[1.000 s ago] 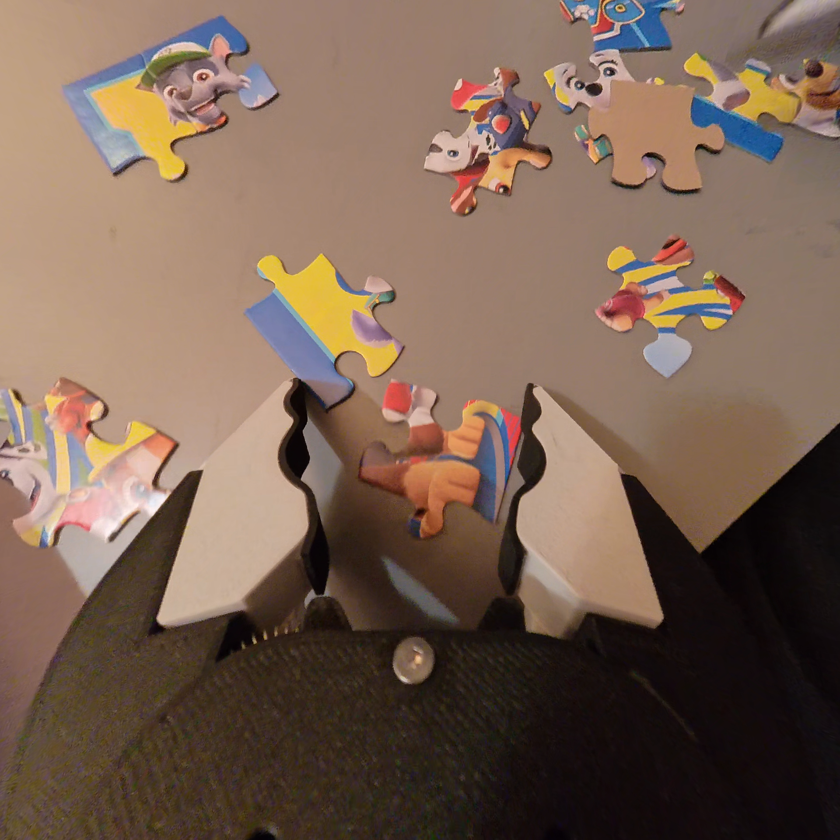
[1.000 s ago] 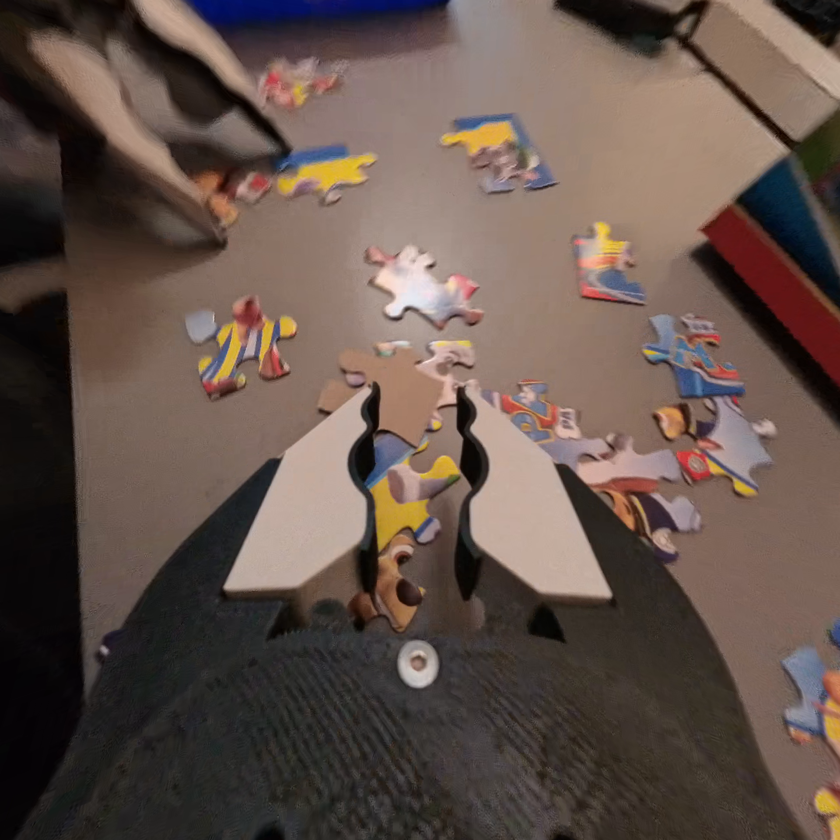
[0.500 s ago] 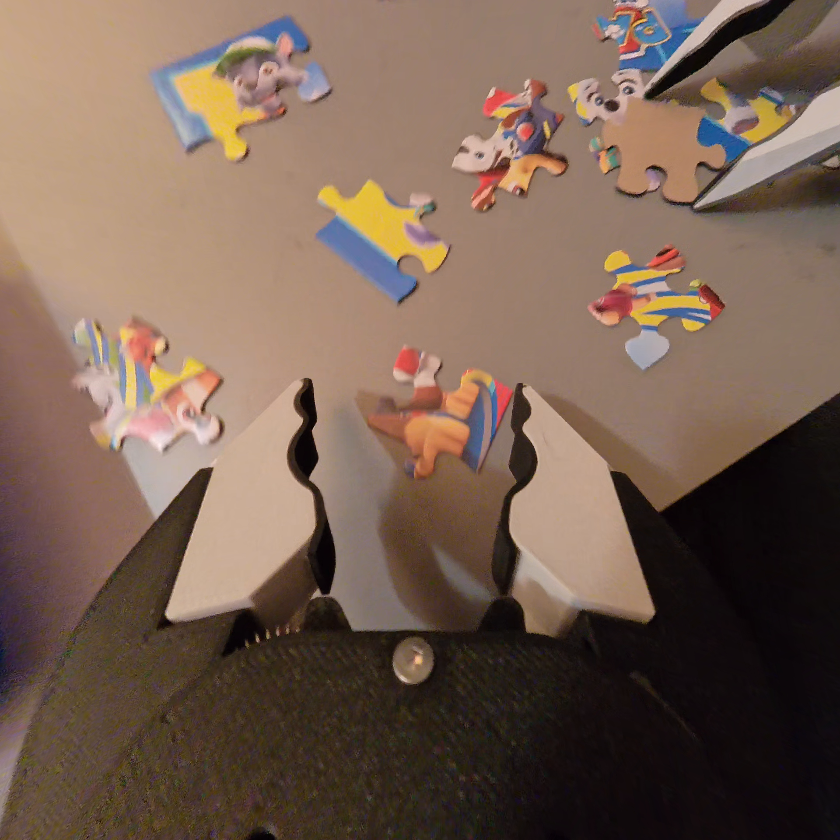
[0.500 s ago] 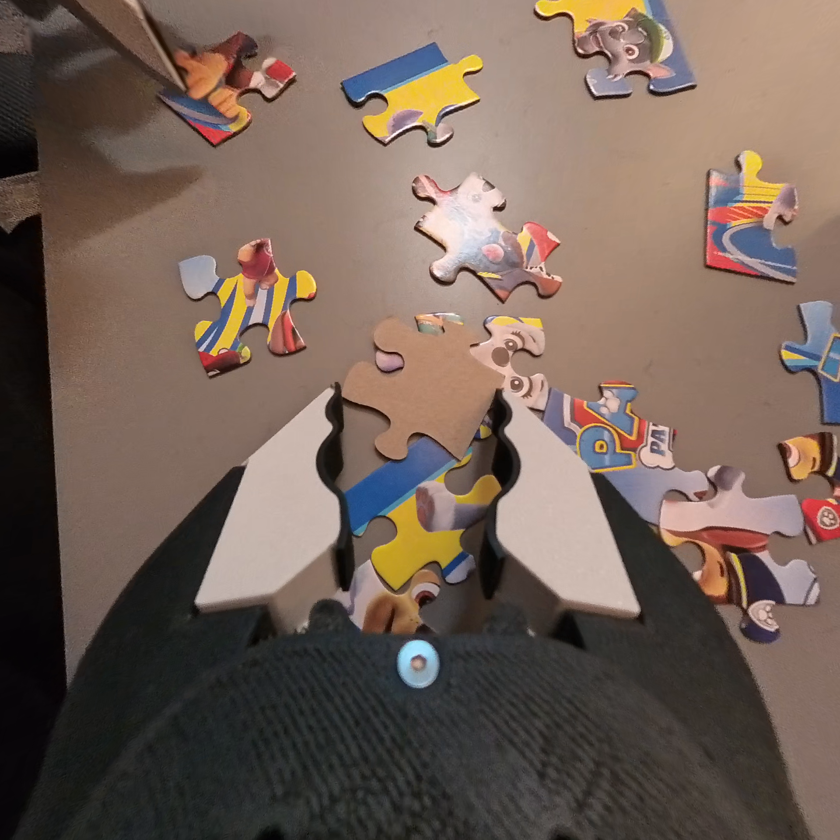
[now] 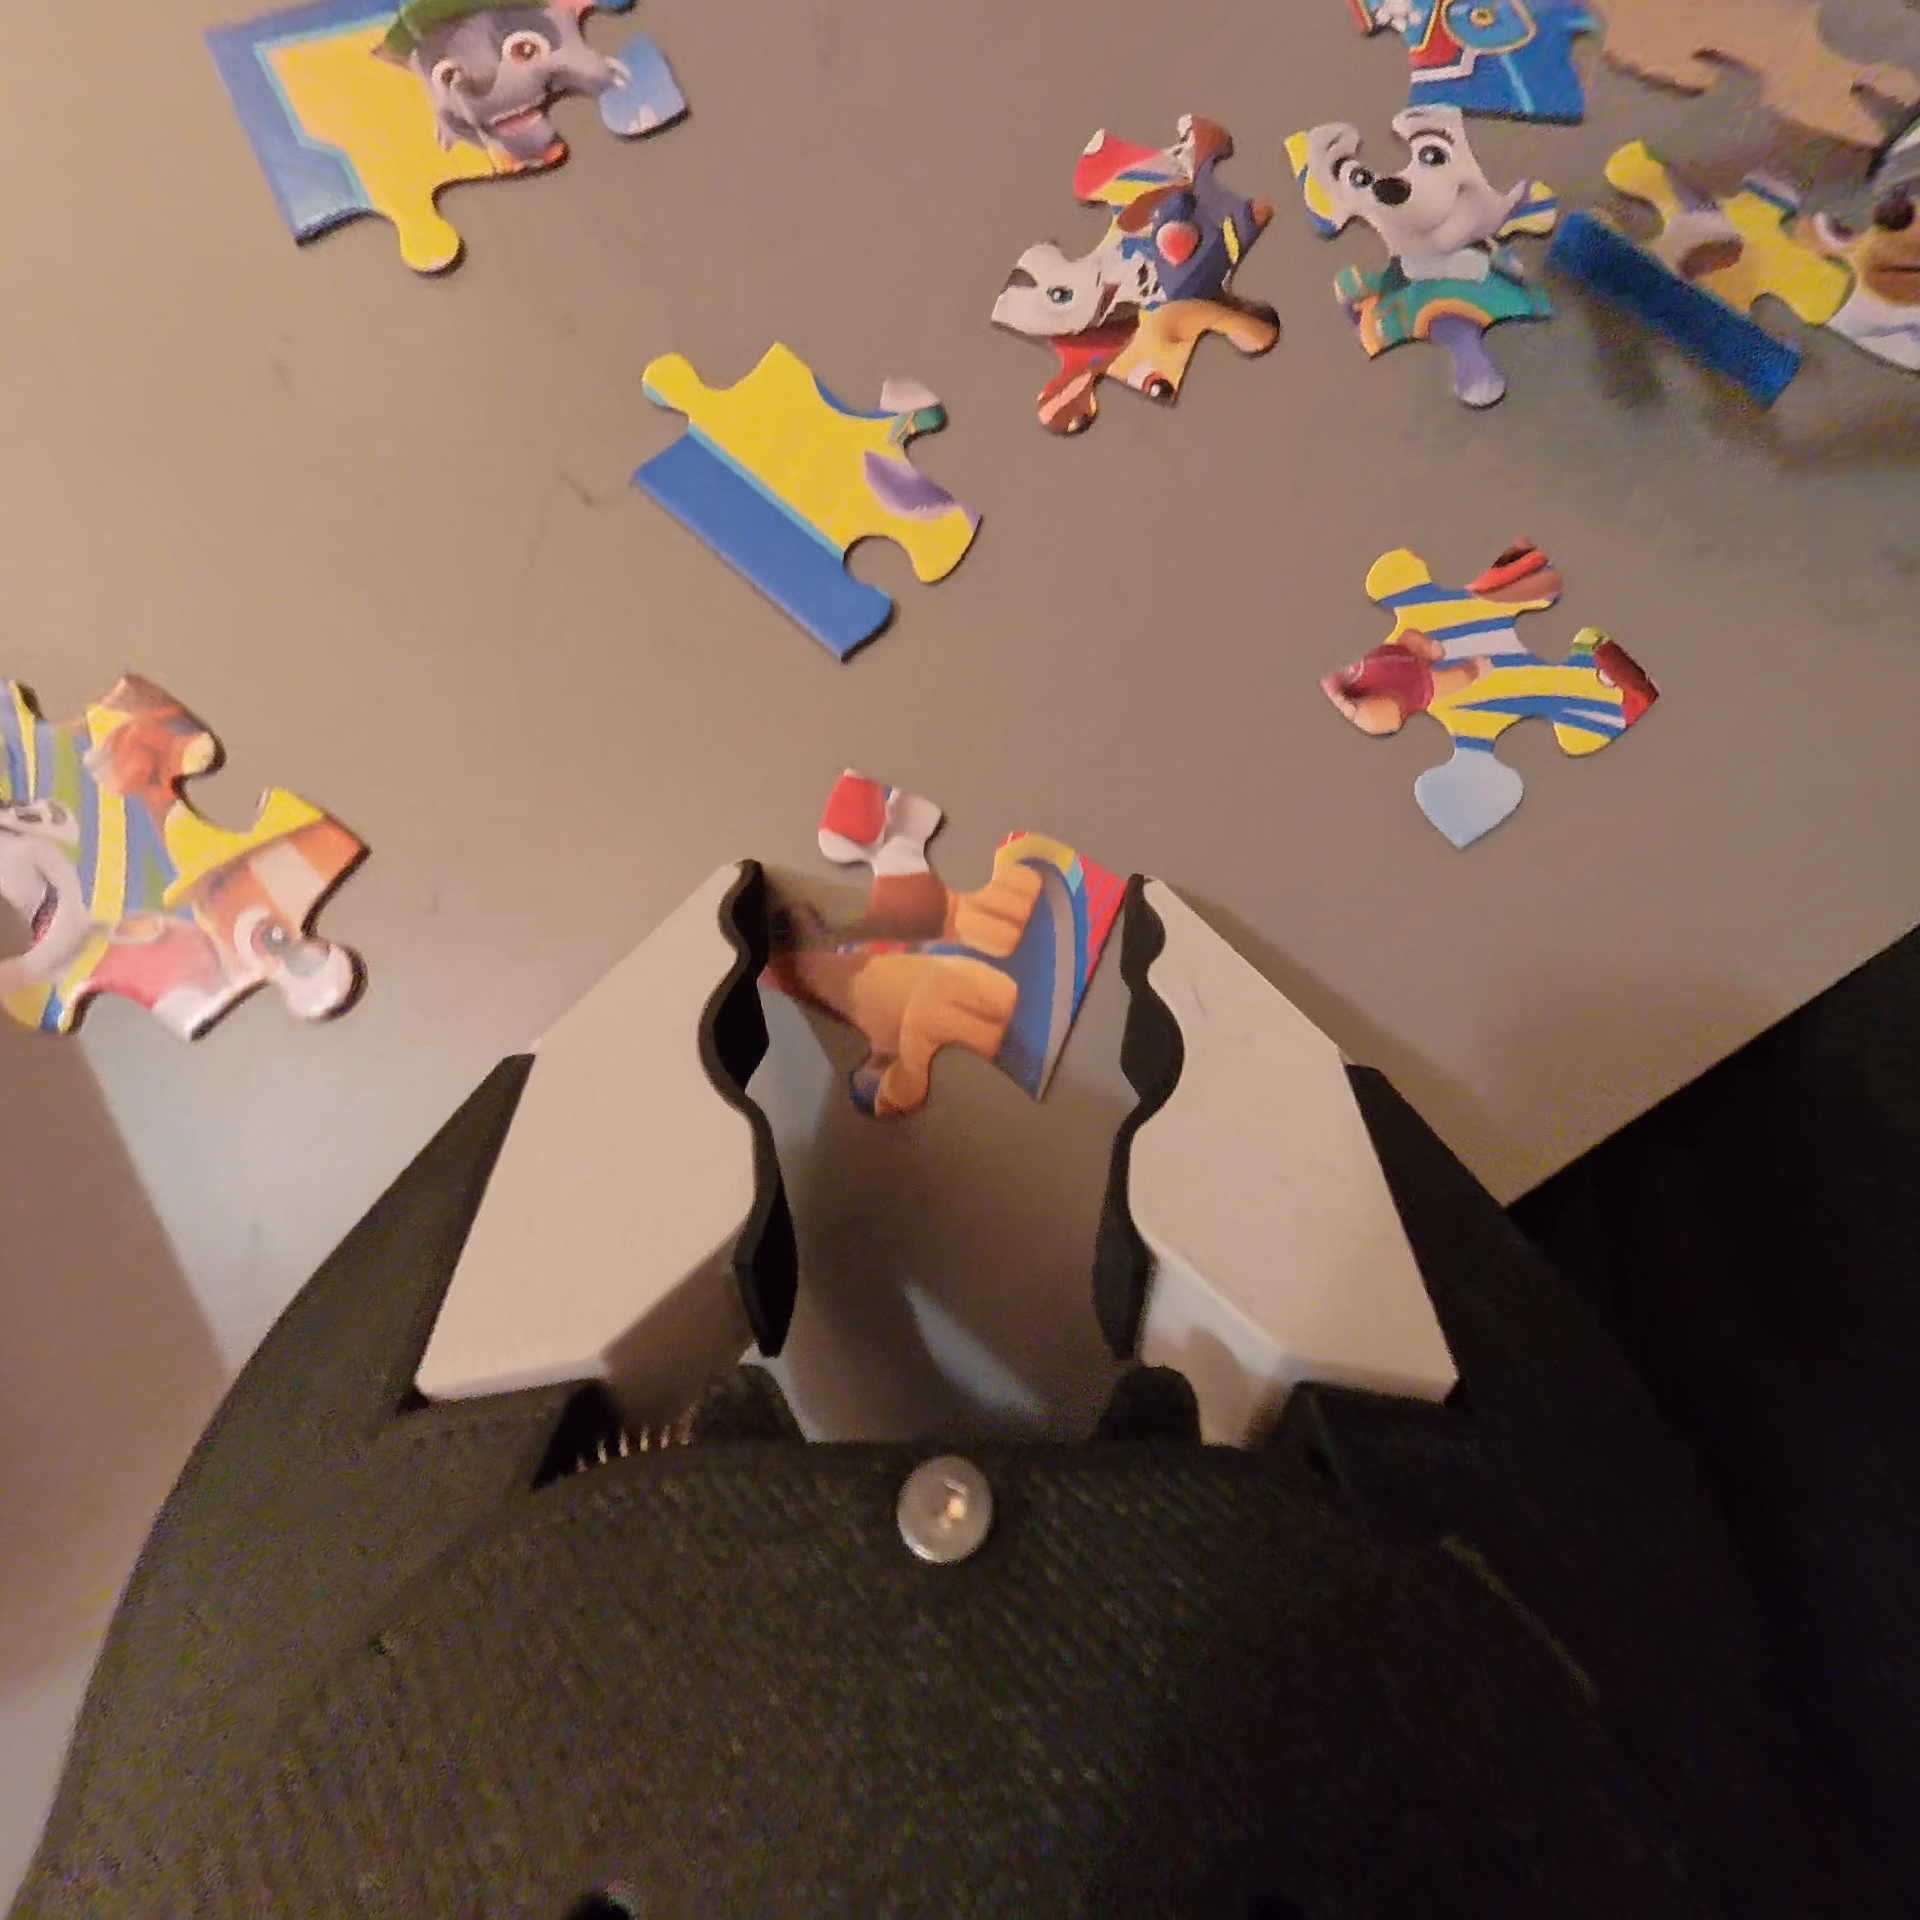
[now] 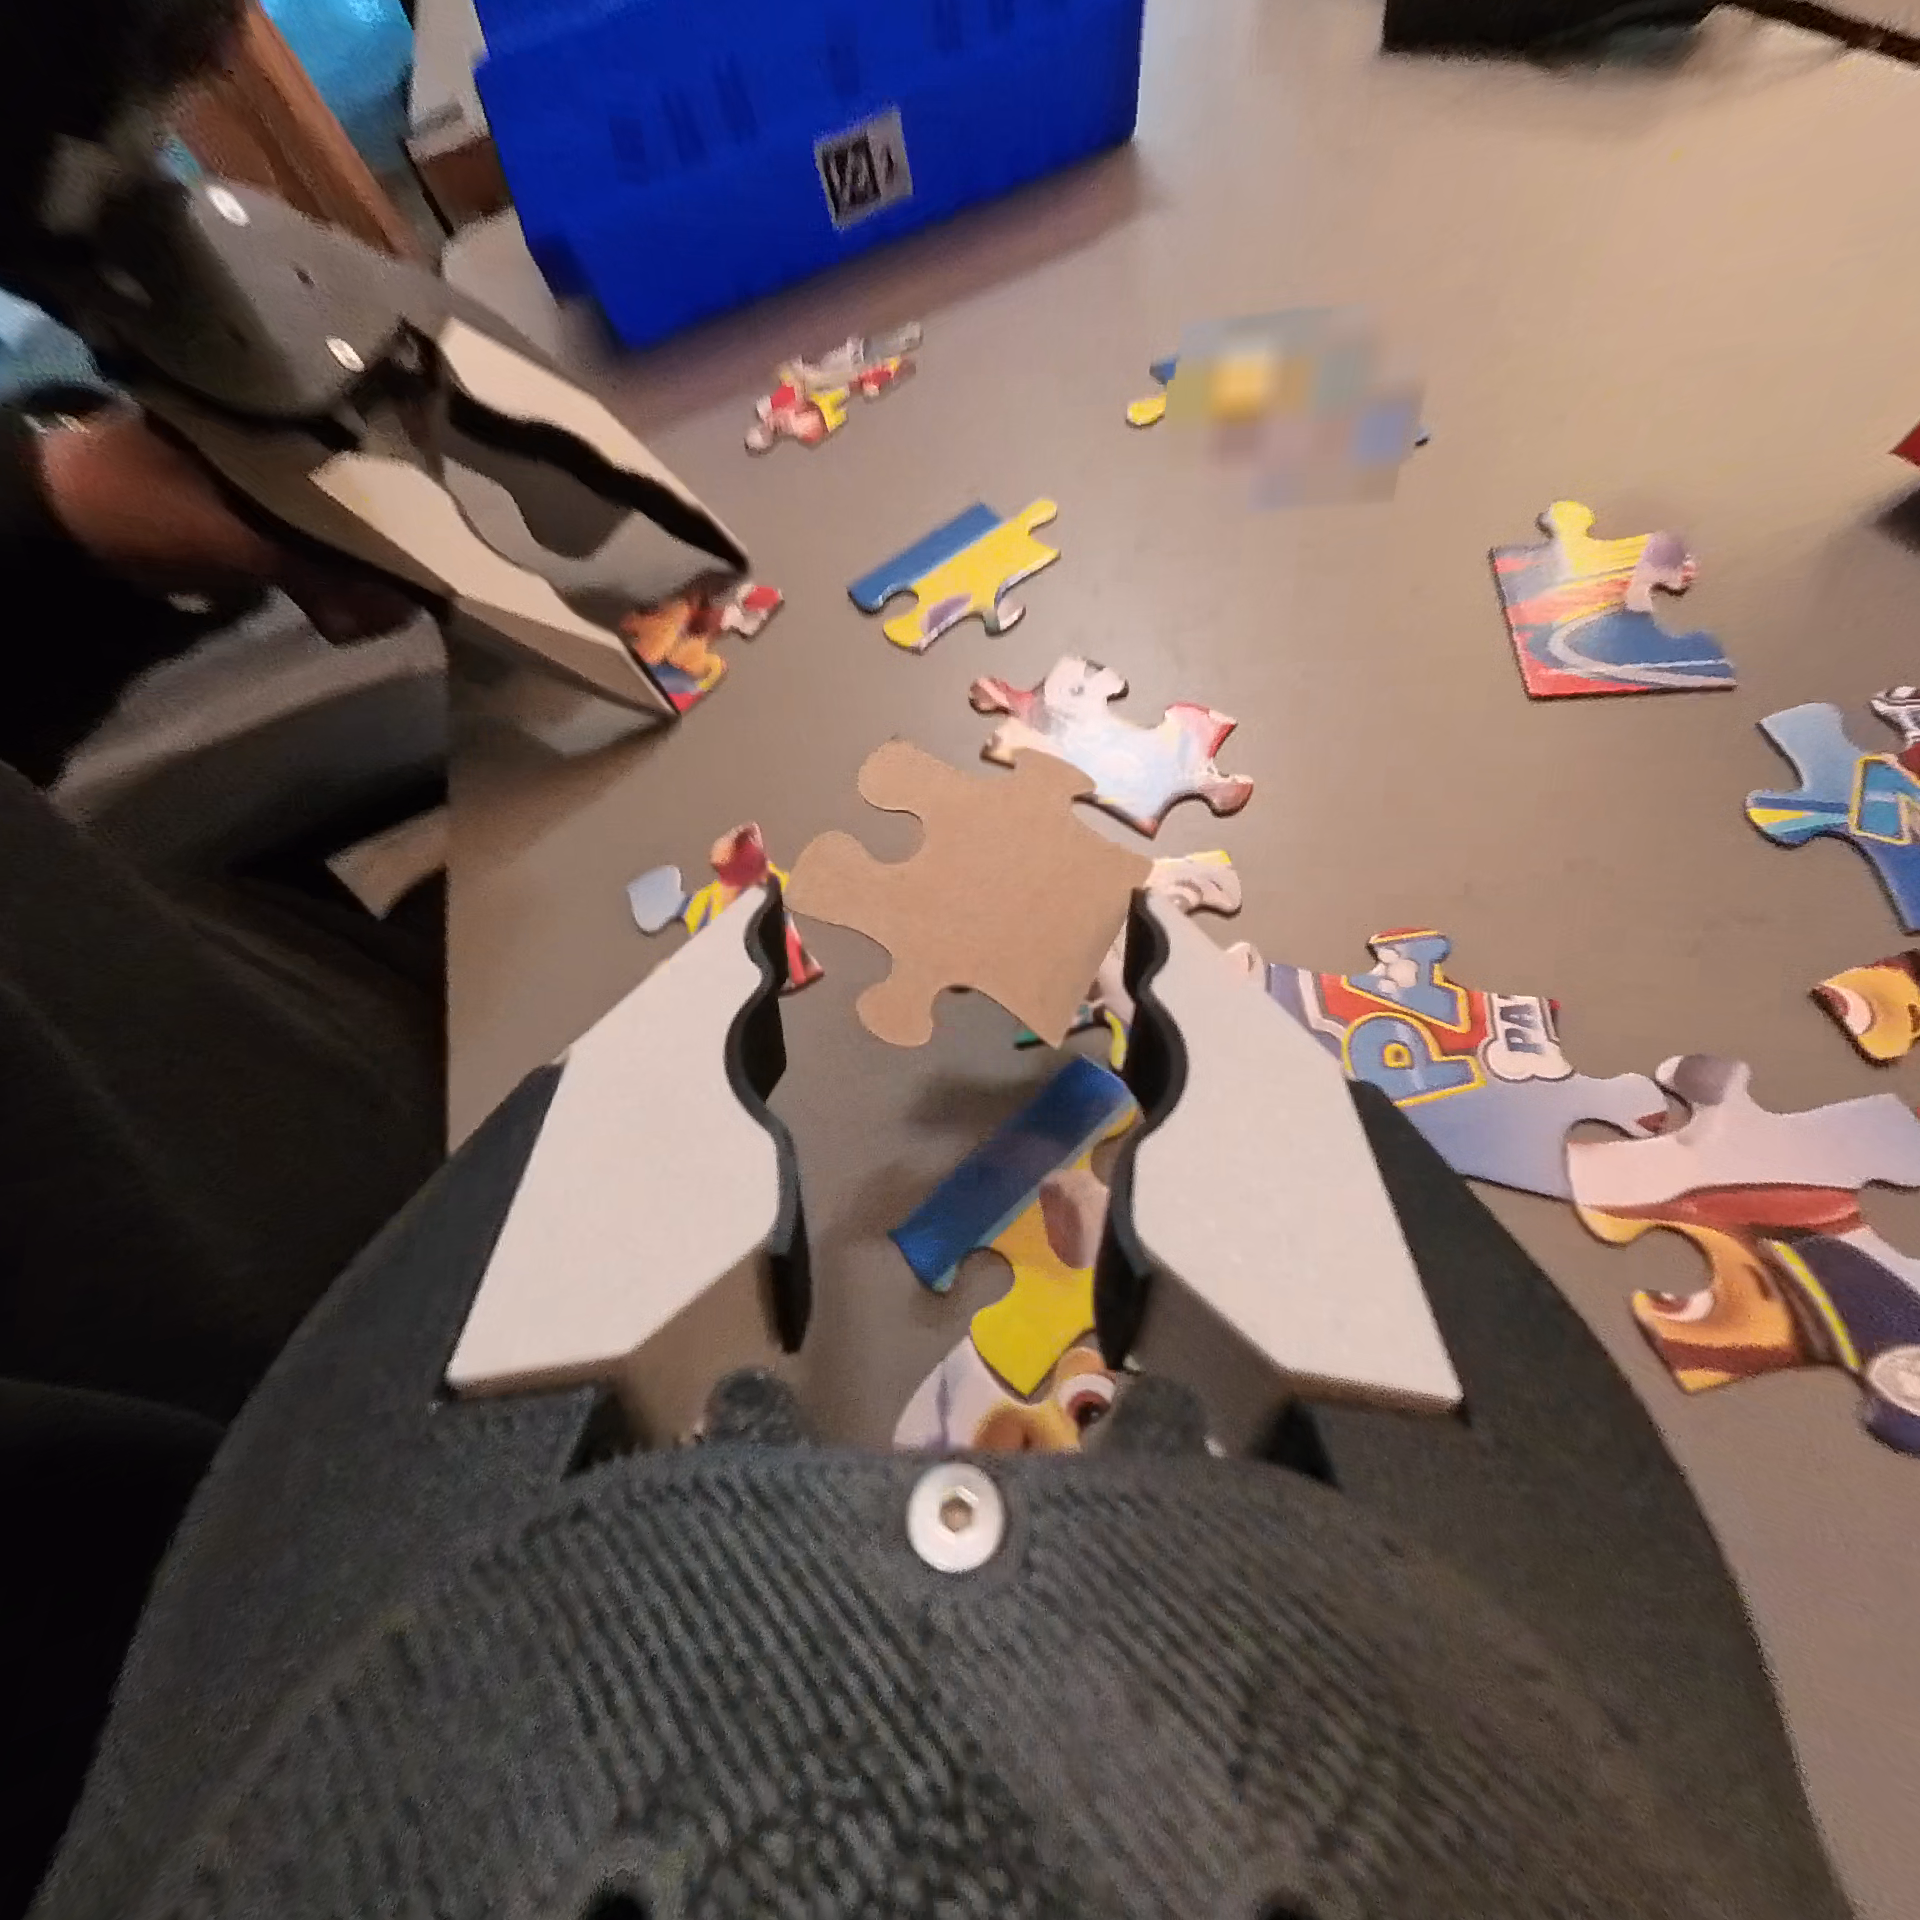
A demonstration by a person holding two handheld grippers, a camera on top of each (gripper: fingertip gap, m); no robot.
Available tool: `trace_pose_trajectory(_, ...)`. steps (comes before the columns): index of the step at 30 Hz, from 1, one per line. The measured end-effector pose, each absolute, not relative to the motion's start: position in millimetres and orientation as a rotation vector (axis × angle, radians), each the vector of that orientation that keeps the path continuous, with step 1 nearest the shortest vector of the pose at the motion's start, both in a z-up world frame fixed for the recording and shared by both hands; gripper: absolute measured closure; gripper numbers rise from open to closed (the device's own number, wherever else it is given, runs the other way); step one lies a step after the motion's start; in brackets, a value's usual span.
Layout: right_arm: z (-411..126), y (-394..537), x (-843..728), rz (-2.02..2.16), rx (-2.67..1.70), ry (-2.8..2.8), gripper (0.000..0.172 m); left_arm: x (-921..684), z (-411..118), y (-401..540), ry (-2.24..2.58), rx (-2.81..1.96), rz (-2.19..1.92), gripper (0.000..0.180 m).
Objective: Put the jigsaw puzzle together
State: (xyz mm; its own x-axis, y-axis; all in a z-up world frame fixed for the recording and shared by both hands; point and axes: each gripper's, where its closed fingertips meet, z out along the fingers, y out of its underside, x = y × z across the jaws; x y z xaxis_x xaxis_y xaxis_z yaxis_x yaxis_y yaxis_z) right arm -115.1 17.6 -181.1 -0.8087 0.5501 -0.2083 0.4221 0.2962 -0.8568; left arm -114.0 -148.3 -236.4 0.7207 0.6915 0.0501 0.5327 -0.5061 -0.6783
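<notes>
Grey desk (image 6: 1455, 260) strewn with picture puzzle pieces, blue crate (image 6: 810, 135) at far edge. Right claw (image 6: 951, 935) clamped on brown face-down puzzle piece (image 6: 977, 894), raised above desk. Left claw (image 5: 940, 904) closed on orange puzzle piece (image 5: 956, 966) near desk's edge.

The left gripper (image 5: 940, 883) stood at the near edge of the table (image 5: 364, 540), with one puzzle piece (image 5: 956, 966) between its fingers. Another piece (image 5: 800, 499) lay farther on, and one (image 5: 1486, 675) to the right. In the right wrist view, the right gripper (image 6: 951, 904) had a face-down piece (image 6: 977, 894) between its fingertips, above the pieces on the table. The left gripper was at the far left, and a bin (image 6: 810, 135) stood at the far side.
</notes>
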Motion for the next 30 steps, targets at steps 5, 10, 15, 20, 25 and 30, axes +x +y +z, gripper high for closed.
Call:
trace_pose_trajectory(5, -162, 9, -107, 1.791, -0.994, -2.347, 0.107, -117, -202, -112, -0.771, -2.108, 0.233, 0.114)
trace_pose_trajectory(10, -116, -26, -65, 2.483, -0.900, -2.404, 0.107, -83, -144, -57, -0.378, -1.893, 0.035, 0.103)
trace_pose_trajectory(15, -94, -33, -48, 2.862, -0.885, -2.439, 0.108, -56, -111, -42, -0.210, -1.760, -0.153, 0.120)
trace_pose_trajectory(20, -103, -46, -40, 2.847, -0.894, -2.562, 0.107, -49, -111, -42, -0.170, -1.737, -0.197, 0.161)
trace_pose_trajectory(25, -111, -42, -72, 2.746, -1.071, -2.354, 0.105, -64, -122, -57, -0.368, -1.686, -0.312, 0.180)
trace_pose_trajectory(30, -132, -47, -85, 2.275, -0.911, -2.411, 0.110, -66, -143, -66, -0.566, -1.651, -0.575, 0.180)
